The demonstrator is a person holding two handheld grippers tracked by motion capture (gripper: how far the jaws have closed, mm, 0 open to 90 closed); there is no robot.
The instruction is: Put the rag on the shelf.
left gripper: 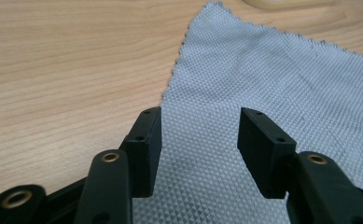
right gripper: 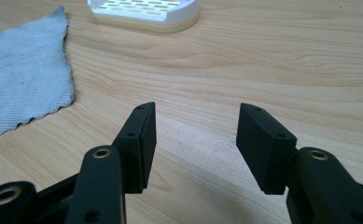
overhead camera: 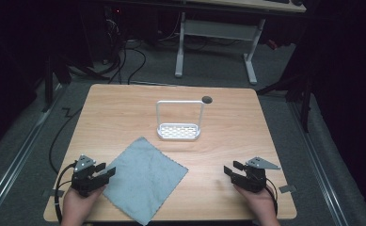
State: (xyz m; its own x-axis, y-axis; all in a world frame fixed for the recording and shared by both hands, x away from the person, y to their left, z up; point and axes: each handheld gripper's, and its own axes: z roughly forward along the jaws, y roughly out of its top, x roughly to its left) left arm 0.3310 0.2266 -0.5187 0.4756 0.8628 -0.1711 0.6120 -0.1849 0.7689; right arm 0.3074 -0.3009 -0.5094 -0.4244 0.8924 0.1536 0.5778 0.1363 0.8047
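A grey woven cloth lies flat on the wooden table, turned like a diamond, near the front left. My left gripper rests at its left corner, open, with the cloth under and beyond the jaws of the gripper and nothing between them. My right gripper sits near the front right edge, open over bare wood, jaws of that gripper empty. A white rack with a slotted base and a tall wire hoop stands mid-table; its base shows at the top of the right gripper view, the cloth at the left.
A small dark round hole lies in the table behind the rack. A second desk frame and cables stand on the floor beyond. Bare wood lies between cloth and right gripper.
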